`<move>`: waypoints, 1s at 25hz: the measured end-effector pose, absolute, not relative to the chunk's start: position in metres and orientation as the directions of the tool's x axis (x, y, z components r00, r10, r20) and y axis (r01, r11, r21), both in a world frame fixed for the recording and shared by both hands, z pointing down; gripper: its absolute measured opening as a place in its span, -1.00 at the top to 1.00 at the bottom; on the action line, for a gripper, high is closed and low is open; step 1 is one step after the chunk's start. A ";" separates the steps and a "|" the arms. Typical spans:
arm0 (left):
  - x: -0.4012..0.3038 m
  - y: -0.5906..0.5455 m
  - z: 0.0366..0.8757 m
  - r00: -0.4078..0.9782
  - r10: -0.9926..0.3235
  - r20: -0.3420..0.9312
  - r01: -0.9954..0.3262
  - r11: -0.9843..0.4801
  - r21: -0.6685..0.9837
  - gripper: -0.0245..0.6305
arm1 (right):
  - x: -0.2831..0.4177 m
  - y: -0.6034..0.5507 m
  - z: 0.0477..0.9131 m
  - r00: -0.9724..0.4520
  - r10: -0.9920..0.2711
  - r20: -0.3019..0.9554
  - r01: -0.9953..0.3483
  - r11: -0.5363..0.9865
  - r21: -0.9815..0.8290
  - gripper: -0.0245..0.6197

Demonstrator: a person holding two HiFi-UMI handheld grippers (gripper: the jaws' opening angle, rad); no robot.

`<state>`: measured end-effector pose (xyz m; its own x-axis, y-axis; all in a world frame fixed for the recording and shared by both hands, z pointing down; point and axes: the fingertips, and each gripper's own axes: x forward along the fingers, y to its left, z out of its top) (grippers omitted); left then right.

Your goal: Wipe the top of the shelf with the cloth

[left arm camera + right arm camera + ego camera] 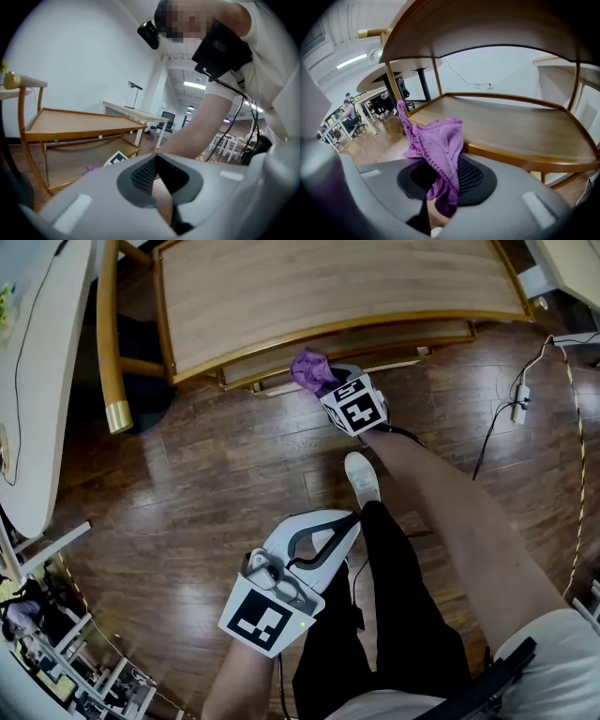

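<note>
The wooden shelf's top (328,287) fills the upper part of the head view, with a lower board (375,341) showing under its front edge. My right gripper (325,382) is shut on a purple knitted cloth (310,369) at that lower board's front edge. In the right gripper view the cloth (438,140) hangs bunched out of the right gripper (443,180), level with the lower board (511,122) and beneath the top's underside (487,23). My left gripper (345,521) hovers over the floor, away from the shelf, shut and empty. From the left gripper (157,180) the shelf (79,119) and cloth (89,171) show far off.
A white table (37,381) runs down the left side. The shelf's yellow-tipped post (111,343) stands between them. A white shoe (362,479) and black trouser legs (394,615) are below the right gripper. A cable and power strip (518,401) lie on the wooden floor at right.
</note>
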<state>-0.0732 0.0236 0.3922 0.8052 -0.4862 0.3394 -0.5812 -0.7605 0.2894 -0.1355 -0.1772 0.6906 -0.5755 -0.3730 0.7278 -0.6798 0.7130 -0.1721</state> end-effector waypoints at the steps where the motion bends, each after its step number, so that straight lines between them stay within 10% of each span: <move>1: -0.067 0.022 0.392 0.812 -0.475 0.338 -0.570 -0.769 0.290 0.86 | -0.125 -0.180 0.691 -0.568 -0.381 0.730 -0.689 0.705 -0.168 0.61; 25: 0.051 -0.019 0.394 0.905 -0.268 0.332 -0.373 -0.874 0.311 0.86 | 0.266 -0.273 0.692 -0.114 -0.572 0.812 -0.945 0.315 0.089 0.61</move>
